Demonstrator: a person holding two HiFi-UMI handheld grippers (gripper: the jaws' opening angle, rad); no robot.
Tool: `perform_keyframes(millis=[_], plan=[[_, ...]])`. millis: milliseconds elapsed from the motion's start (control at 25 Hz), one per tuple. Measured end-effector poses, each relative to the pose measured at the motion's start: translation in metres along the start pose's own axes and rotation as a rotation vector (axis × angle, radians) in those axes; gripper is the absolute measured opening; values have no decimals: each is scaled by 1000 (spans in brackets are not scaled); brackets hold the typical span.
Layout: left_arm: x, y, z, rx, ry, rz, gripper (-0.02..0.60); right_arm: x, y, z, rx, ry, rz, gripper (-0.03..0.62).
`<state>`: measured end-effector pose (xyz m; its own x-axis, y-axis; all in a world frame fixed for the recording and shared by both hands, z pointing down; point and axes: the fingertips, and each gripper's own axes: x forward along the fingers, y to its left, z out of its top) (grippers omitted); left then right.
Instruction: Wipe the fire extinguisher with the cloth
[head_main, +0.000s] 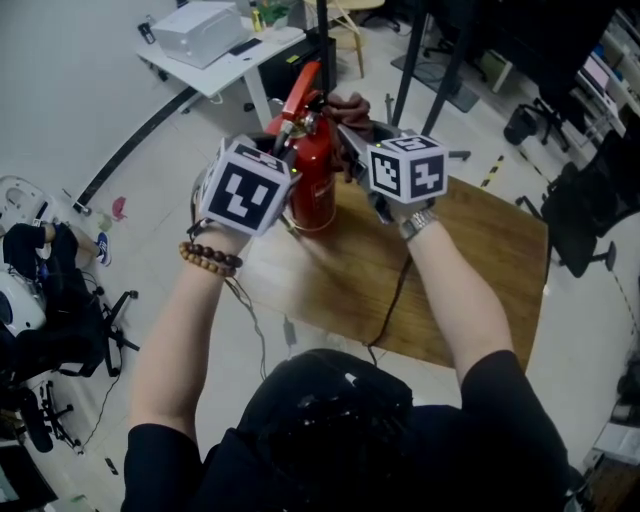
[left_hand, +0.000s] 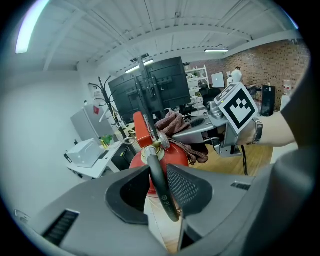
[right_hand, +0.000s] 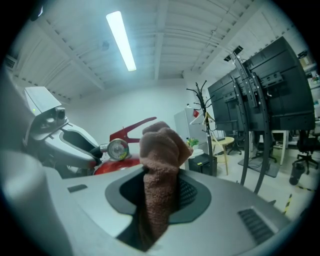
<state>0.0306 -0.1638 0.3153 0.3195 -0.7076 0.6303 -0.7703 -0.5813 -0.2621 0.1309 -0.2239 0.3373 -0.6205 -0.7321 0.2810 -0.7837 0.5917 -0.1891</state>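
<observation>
Okay, red extinguisher (head_main: 316, 190) stands upright at the near-left corner of a wooden table (head_main: 470, 260), out in an office floor. A person holds both grippers up at it, one each side.

Left gripper (left_hand: 159, 172): its jaws are closed in on the black hose (left_hand: 161, 192), which runs down between the pads. The red body with its white label shows right behind the hose. This gripper points down at the extinguisher's upper part.

Right gripper (right_hand: 162, 187): jaws clamped on a brown cloth (right_hand: 161, 150). A bunched wad sticks out past the fingertips and a strip runs back between the pads. From the left gripper view the cloth lies over the extinguisher's top shoulder, just right of the valve, with loose folds hanging down that side. It seems to touch the red body there.

The gauge (right_hand: 118, 149) sits just left of the wad in the right gripper view, with the red lever (right_hand: 132, 129) angled above it.

A white desk (head_main: 225, 65) stands behind the table, well apart.
</observation>
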Motion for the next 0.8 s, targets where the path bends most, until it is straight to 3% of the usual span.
perform_keyframes(millis=[360, 800], plan=[[-3, 2, 0, -6, -2, -9, 101, -8, 1, 5, -45, 9, 10, 114], [-5, -5, 3, -24, 20, 19, 107, -40, 2, 44, -67, -79, 65, 114]])
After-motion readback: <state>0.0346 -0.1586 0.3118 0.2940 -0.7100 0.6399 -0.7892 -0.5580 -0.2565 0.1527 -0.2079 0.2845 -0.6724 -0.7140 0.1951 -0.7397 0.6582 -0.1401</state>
